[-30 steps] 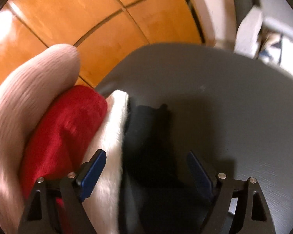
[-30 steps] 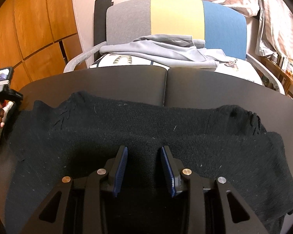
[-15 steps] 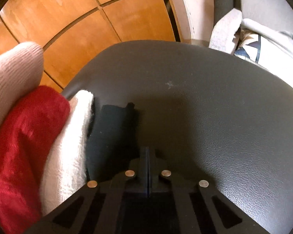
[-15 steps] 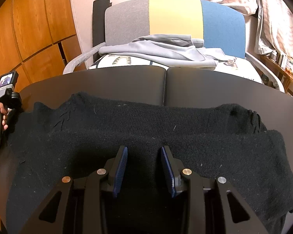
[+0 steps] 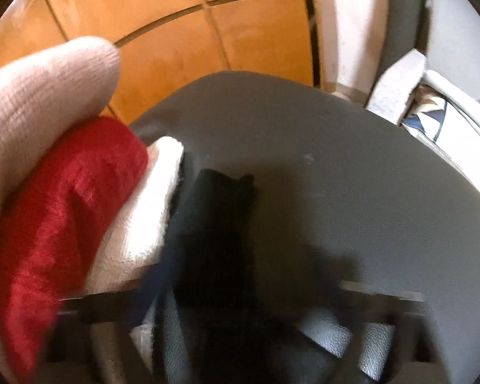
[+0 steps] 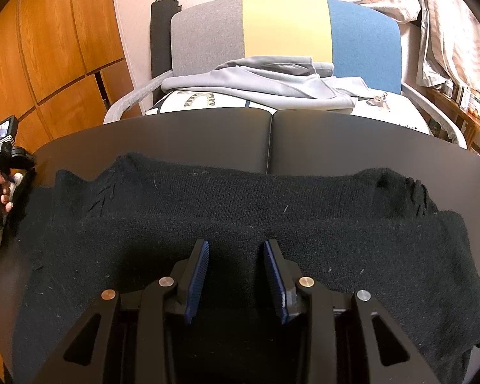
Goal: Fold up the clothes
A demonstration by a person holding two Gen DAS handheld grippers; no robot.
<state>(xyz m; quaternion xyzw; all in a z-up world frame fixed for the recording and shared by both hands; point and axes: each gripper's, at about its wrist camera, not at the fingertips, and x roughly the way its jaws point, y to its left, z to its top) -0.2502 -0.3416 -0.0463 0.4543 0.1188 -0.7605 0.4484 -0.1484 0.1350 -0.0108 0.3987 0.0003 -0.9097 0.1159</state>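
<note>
Clearly the black sweater [image 6: 240,224] is soft, limp knit, light but clingy, spread wide across the dark surface [image 6: 352,140] with its far edge already doubled over. It will sag, so I'd take it at a corner or cuff, pinching both layers. The right tool [image 6: 236,275] hovers over the near middle, half open, gripping nothing. The left tool [image 5: 240,291], blurred, has just been opening wide over the left sleeve end [image 5: 220,211], not clamping it. Folded clothes [image 5: 64,217] sit stacked just left. A chair [image 6: 284,32] with grey garments stands beyond.
</note>
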